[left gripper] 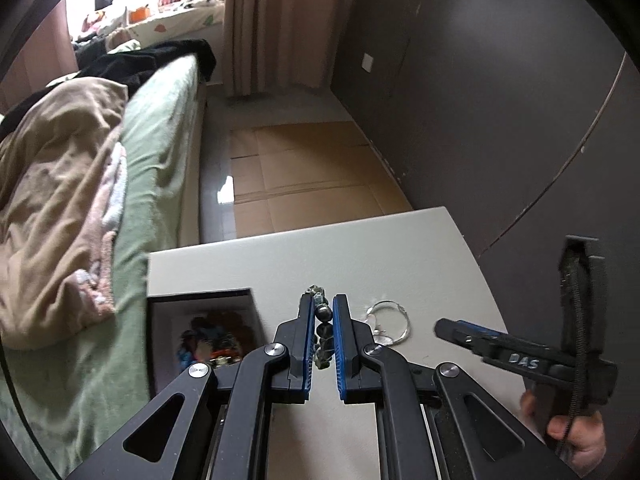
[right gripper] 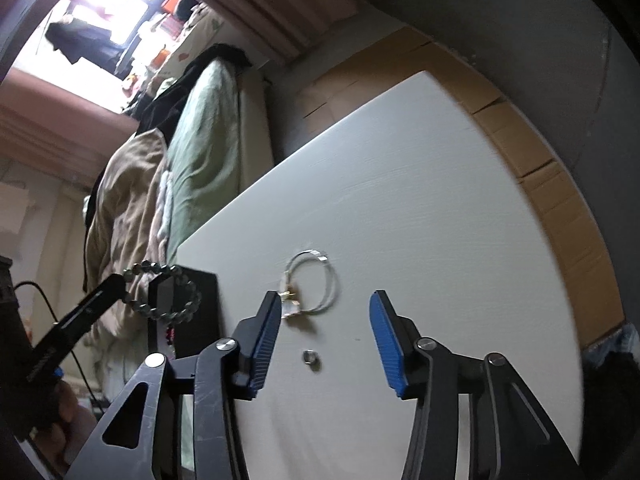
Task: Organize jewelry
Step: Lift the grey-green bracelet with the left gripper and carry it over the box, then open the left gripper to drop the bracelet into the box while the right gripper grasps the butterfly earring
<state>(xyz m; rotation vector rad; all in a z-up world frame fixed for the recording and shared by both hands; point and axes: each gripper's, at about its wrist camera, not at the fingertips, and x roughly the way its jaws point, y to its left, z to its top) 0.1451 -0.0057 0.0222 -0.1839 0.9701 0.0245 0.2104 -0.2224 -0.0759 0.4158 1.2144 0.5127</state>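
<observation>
**Bracelet lifted, box just to its left**

The beaded bracelet [left gripper: 322, 330] hangs pinched in the left gripper [left gripper: 322, 312], raised off the table [right gripper: 400, 184]; the black box [left gripper: 200, 300] lies just left of it. Right of the box, one silver ring-chain [right gripper: 310, 280] and one small ring [right gripper: 310, 357] lie before the wide-open, empty right gripper [right gripper: 324, 332].

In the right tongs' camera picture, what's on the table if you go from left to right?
Beaded bracelet held up by the left tongs → black jewelry box → thin silver bracelet → small ring → bare white table.
</observation>
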